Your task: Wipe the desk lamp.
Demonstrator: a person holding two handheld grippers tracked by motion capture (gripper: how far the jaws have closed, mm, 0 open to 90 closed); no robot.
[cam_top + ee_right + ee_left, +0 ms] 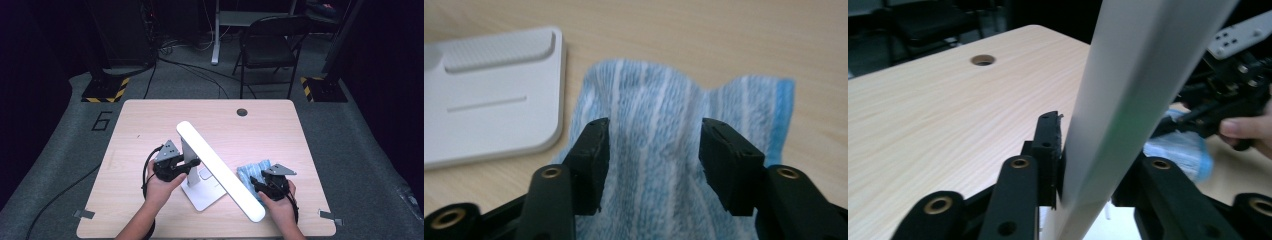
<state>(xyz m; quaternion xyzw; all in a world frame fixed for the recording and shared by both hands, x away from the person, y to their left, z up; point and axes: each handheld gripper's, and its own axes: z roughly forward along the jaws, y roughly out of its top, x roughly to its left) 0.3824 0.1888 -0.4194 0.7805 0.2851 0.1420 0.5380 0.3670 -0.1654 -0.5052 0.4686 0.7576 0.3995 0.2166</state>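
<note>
- Landmark: white desk lamp (220, 167), standing on the near half of the light wooden table (140, 125); all positions are given relative to it.
- Lamp base (202, 192) is a flat white plate lying on the table; the upright post (1108, 125) rises from it and carries a long white light bar (215, 165) that runs diagonally, far-left end high, near-right end low.
- Left gripper (172, 162) sits just left of the post, held by the person's left hand (160, 187). In the left gripper view its jaws press against either side of the post, closed onto it.
- Blue-and-white striped cloth (674, 150) lies on the table just right of the base, partly under the low end of the light bar in the high view.
- Right gripper (651, 160) is over the cloth, right of the base, held by the right hand (280, 205). Jaws spread apart, a wide gap between them, cloth bunched up in the gap; whether the pads touch it I cannot tell.
- Round cable hole (242, 112) in the table, well beyond the lamp.
</note>
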